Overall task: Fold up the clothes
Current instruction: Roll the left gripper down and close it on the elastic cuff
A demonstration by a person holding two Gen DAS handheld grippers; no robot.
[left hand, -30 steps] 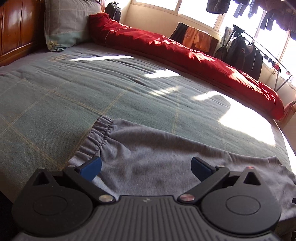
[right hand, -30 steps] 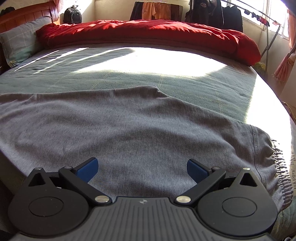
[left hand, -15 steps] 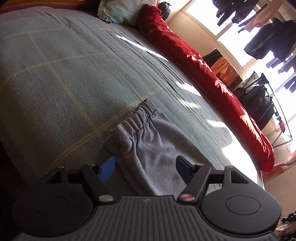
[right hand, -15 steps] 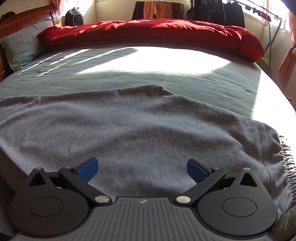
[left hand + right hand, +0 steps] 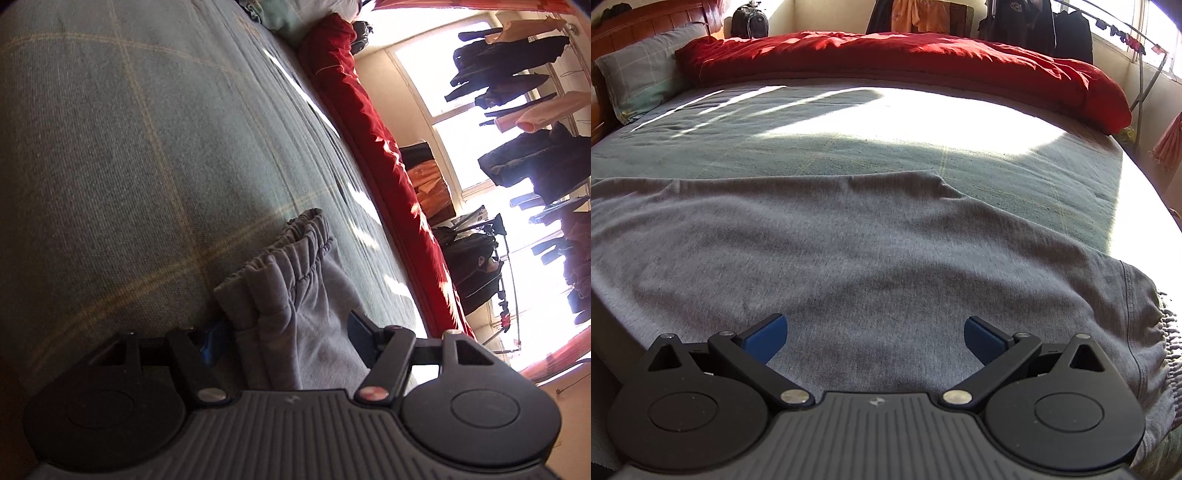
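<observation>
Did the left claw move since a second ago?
Yes. The left claw has rolled to the side: the red quilt, which ran across the top of its view, now runs steeply downward. The claw is also closer to the gray pants' elastic hem.

Bedroom around a plaid-sheeted bed
A grey-green plaid bedsheet [image 5: 1015,173] covers the mattress; a rolled red duvet [image 5: 905,55] lies along its far edge, a plaid pillow [image 5: 639,85] by the wooden headboard [image 5: 653,18], a black backpack [image 5: 750,22] behind, dark clothes [image 5: 535,166] hanging at the window.
</observation>
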